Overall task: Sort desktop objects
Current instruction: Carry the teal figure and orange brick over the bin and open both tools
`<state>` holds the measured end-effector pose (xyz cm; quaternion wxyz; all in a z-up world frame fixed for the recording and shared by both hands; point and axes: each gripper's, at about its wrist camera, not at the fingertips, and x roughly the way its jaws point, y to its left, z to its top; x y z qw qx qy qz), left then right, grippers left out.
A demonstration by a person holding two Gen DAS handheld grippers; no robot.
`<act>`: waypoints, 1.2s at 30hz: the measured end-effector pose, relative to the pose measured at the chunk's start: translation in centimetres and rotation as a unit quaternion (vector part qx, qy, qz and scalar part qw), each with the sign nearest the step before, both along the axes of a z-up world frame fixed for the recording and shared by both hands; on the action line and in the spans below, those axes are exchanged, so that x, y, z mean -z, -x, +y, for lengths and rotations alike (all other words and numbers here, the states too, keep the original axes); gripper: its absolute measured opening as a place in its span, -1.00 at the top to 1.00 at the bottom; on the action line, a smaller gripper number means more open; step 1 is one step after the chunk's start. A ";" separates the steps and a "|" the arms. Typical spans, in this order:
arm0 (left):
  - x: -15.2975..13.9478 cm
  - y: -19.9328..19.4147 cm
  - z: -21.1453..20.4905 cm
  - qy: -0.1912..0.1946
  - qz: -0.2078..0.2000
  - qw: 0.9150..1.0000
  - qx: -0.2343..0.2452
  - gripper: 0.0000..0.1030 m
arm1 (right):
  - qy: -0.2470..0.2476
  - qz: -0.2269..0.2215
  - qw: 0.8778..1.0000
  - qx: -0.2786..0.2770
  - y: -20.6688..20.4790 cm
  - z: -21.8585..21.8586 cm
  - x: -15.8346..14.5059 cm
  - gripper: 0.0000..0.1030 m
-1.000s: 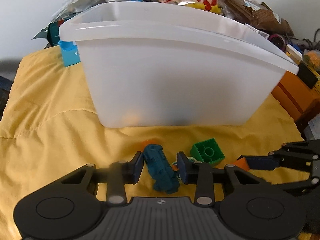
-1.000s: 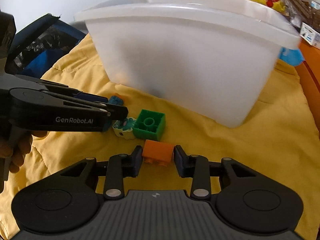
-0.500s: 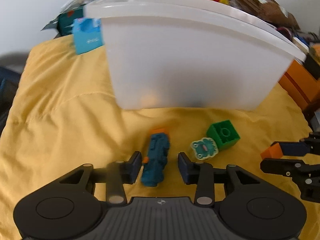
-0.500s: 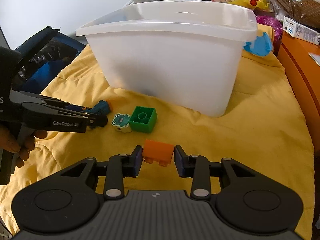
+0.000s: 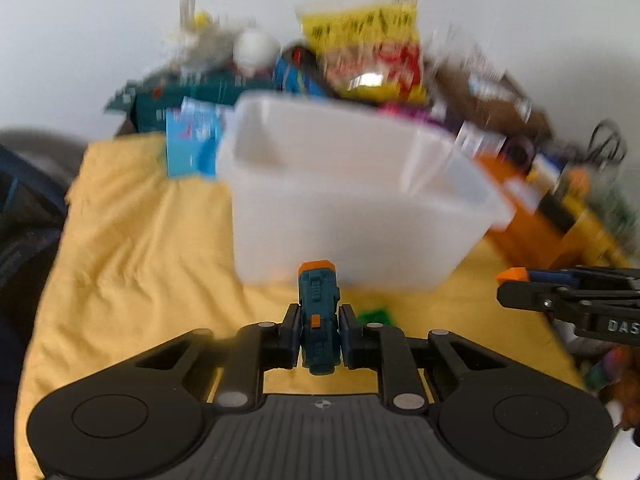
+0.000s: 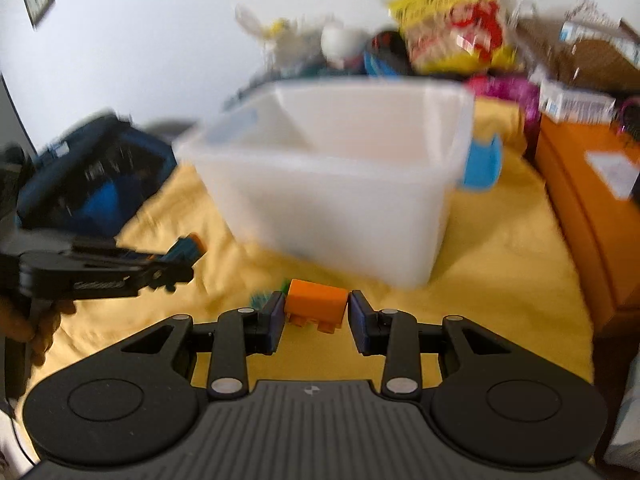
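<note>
My left gripper (image 5: 319, 330) is shut on a teal toy with orange trim (image 5: 318, 312) and holds it in the air in front of the white plastic bin (image 5: 348, 216). My right gripper (image 6: 316, 318) is shut on an orange brick (image 6: 317, 305), also lifted, in front of the bin (image 6: 332, 196). The right gripper with its orange brick (image 5: 512, 275) shows at the right of the left wrist view. The left gripper with the teal toy (image 6: 186, 250) shows at the left of the right wrist view. A green brick (image 5: 374, 315) lies on the yellow cloth, partly hidden.
Yellow cloth (image 5: 140, 240) covers the surface. Clutter with a yellow snack bag (image 5: 364, 52) piles behind the bin. An orange box (image 6: 592, 208) stands at the right, a blue packet (image 5: 192, 144) at the bin's left, a dark bag (image 6: 92, 168) at the far left.
My left gripper has shut on the teal toy and lifted it off the cloth. Both grippers have risen, so the bin's inside now shows. Both views are blurred by motion.
</note>
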<state>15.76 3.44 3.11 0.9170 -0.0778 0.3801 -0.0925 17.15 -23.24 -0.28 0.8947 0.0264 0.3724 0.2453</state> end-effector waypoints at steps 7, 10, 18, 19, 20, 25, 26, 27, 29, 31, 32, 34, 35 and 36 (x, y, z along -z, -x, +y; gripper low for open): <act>-6.5 -3.2 0.1 -0.015 -0.049 0.999 0.001 0.57 | -0.022 -0.053 0.998 0.005 -2.2 -1.5 -6.7 0.26; -8.0 -6.0 -0.1 -0.018 -0.044 0.999 0.007 0.57 | -0.011 -0.055 0.998 0.009 -5.0 -1.6 -8.3 0.26; -9.1 -12.5 -1.0 -0.034 -0.003 0.999 0.002 0.57 | 0.044 -0.012 0.999 0.008 -11.9 -0.9 -9.8 0.26; -8.9 -13.0 -1.1 -0.034 0.005 0.999 0.004 0.57 | 0.045 0.001 0.999 0.008 -12.5 -0.9 -9.7 0.26; -8.8 -13.4 -1.2 -0.034 0.010 0.999 0.003 0.57 | 0.044 0.014 0.999 0.011 -13.2 -0.9 -9.5 0.26; -8.4 -15.1 -1.8 -0.038 0.035 0.999 0.001 0.56 | 0.063 0.037 0.997 0.013 -15.2 -0.2 -8.8 0.26; -8.2 -15.4 -1.9 -0.041 0.040 0.998 0.002 0.49 | 0.065 0.043 0.997 0.013 -15.5 -0.1 -8.6 0.25; -8.1 -15.5 -2.1 -0.046 0.046 0.998 0.006 0.28 | 0.067 0.051 0.996 0.010 -15.8 0.0 -8.4 0.23; -7.9 -15.5 -2.4 -0.067 0.049 0.997 0.001 -0.08 | 0.081 0.052 0.995 0.014 -16.3 0.2 -7.9 0.07; -7.7 -14.9 -2.2 -0.073 0.043 0.996 0.003 -0.09 | 0.092 0.046 0.995 0.020 -16.3 0.3 -7.7 -0.13; -7.5 -14.6 -2.1 -0.073 0.043 0.996 0.004 -0.09 | 0.092 0.044 0.995 0.021 -16.2 0.2 -7.7 -0.13; -7.1 -13.3 -2.0 -0.073 0.038 0.997 0.006 -0.09 | 0.081 0.041 0.996 0.019 -15.6 -0.1 -7.7 -0.13; -6.9 -12.5 -2.0 -0.072 0.032 0.997 0.010 -0.09 | 0.078 0.039 0.996 0.016 -15.1 -0.2 -7.7 -0.13; -6.7 -11.5 -2.1 -0.069 0.026 0.997 0.015 -0.09 | 0.075 0.034 0.996 0.013 -14.5 -0.2 -7.7 -0.13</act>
